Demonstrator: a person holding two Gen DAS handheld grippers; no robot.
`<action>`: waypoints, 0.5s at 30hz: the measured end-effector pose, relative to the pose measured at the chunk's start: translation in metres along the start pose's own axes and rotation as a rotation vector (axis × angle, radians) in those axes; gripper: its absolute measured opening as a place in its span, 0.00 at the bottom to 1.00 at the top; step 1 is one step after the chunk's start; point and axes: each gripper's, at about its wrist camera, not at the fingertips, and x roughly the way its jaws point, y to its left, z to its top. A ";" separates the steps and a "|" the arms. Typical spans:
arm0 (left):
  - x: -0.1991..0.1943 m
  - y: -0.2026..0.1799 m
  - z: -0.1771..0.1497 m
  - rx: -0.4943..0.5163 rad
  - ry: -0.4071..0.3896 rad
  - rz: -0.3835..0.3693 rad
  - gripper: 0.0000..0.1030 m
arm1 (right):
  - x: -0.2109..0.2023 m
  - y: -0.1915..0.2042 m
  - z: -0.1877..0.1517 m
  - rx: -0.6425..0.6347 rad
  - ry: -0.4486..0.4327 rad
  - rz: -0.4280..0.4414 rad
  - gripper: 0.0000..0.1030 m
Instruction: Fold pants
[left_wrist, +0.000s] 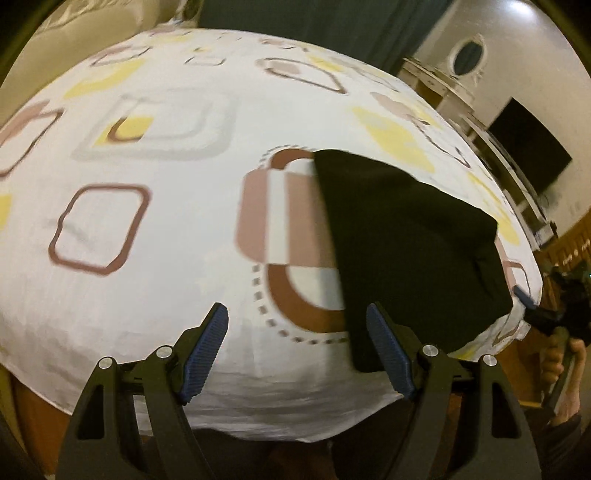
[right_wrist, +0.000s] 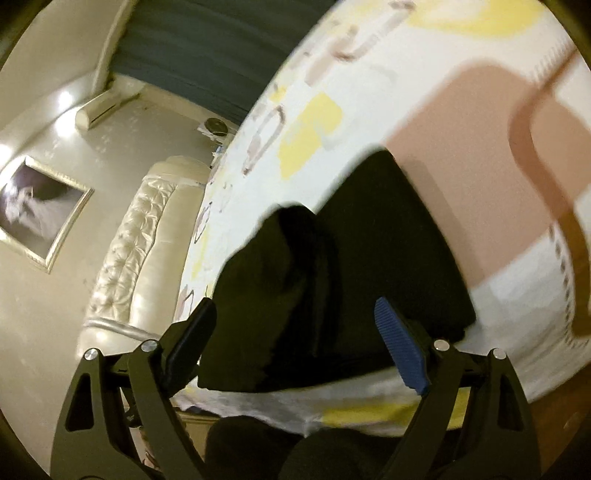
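1. Lying folded into a compact dark slab, the black pants sit on the patterned bedsheet near the bed's corner, likely parked there because the folding looks nearly or fully done.
2. The left gripper hovers beside the pants, its fingers spread wide and empty.
3. The right gripper faces the pants' near edge, fingers wide apart, gripping nothing.
4. Beyond the pants: a tufted headboard, a framed picture, a dark curtain.
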 end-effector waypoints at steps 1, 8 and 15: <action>0.000 0.004 0.002 -0.020 0.009 -0.011 0.74 | 0.002 0.002 0.003 -0.001 0.003 0.006 0.85; 0.000 0.013 0.008 -0.056 0.000 -0.042 0.74 | 0.049 -0.005 0.007 0.010 0.088 -0.098 0.77; 0.006 0.020 0.007 -0.081 0.017 -0.043 0.74 | 0.083 0.000 -0.002 -0.021 0.175 -0.109 0.64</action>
